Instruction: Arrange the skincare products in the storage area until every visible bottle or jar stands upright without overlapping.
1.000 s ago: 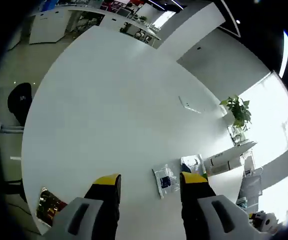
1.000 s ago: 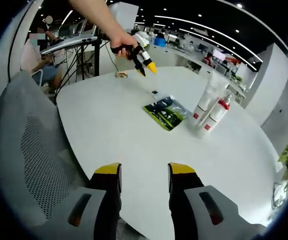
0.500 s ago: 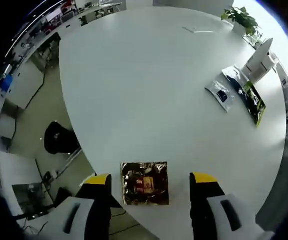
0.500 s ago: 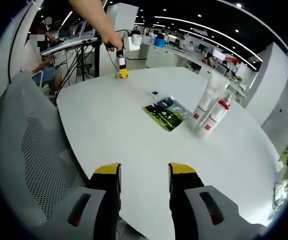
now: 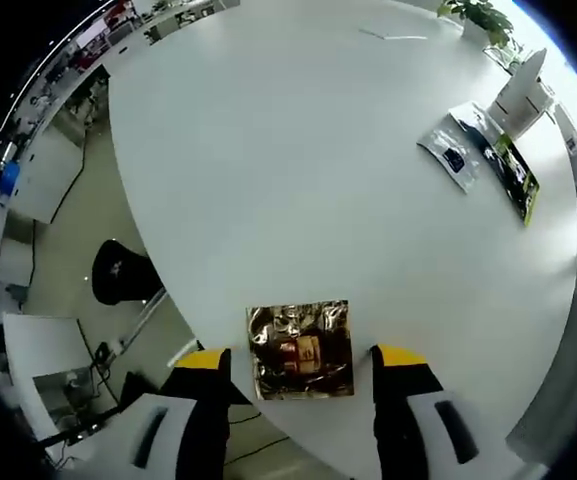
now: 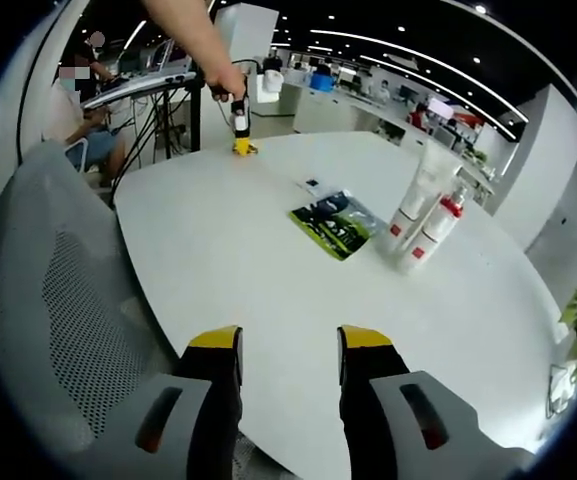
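A gold foil sachet (image 5: 301, 350) lies flat near the white table's edge (image 5: 168, 250). My left gripper (image 5: 301, 368) hovers right over it, open, one jaw on each side of it. In the right gripper view a person's hand holds that left gripper (image 6: 239, 143) pointing down at the table's far corner. Two white bottles (image 6: 423, 212) stand upright close together, one a pump bottle with a red collar (image 6: 438, 228). A green-and-black sachet (image 6: 334, 228) lies flat beside them. My right gripper (image 6: 290, 345) is open above the near table edge, holding nothing.
A clear sachet (image 5: 449, 160) lies next to the green one (image 5: 508, 172), close to the bottles (image 5: 523, 92). A grey mesh chair (image 6: 58, 300) stands close on the left. A black chair (image 5: 118, 272) sits off the table's edge. A person (image 6: 78, 105) sits further back.
The left gripper's camera has closed in slightly on the gold sachet, which now sits a little further up between the jaws. The right gripper has held still.
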`<state>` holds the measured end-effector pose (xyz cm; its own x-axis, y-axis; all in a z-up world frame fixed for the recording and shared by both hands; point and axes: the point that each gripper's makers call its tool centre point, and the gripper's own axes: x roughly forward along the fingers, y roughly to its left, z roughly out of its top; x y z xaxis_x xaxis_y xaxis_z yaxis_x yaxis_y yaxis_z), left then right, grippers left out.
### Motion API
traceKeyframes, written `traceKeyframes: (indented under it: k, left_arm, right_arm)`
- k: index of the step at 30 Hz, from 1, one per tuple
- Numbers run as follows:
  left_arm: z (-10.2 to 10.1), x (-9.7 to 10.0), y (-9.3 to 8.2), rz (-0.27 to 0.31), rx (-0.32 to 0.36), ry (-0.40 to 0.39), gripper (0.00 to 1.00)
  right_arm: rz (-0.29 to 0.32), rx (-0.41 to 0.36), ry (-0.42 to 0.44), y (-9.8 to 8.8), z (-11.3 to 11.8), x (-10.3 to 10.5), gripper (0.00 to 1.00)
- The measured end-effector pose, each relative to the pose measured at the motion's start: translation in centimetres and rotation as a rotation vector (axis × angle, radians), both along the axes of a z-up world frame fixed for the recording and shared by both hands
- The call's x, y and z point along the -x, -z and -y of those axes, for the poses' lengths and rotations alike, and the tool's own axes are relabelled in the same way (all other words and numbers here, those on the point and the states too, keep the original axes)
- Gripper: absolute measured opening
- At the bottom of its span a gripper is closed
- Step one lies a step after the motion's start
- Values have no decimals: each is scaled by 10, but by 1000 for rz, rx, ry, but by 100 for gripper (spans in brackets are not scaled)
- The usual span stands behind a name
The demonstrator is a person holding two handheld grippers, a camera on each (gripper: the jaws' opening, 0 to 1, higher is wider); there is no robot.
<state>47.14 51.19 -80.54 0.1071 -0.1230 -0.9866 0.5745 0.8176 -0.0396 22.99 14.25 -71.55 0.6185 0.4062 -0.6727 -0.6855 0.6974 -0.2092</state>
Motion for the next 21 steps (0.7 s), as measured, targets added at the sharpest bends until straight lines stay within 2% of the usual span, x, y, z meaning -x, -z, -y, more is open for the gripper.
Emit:
traceKeyframes:
  k: [1, 10, 17, 21]
  left_arm:
    - [-2, -3, -1, 15, -12, 14, 56]
    - [0, -2, -1, 13, -17, 25, 52]
    - [9, 6, -2, 14, -27, 69, 40]
    - [16, 14, 0, 13, -19, 85, 40]
  right_arm:
    - [-2, -1, -1, 0, 0, 0, 36]
    - [-8, -6, -15, 1, -3, 2, 37]
    - [-14, -7, -20, 1, -4, 3, 37]
    - [-19, -7, -27, 2, -4, 3, 37]
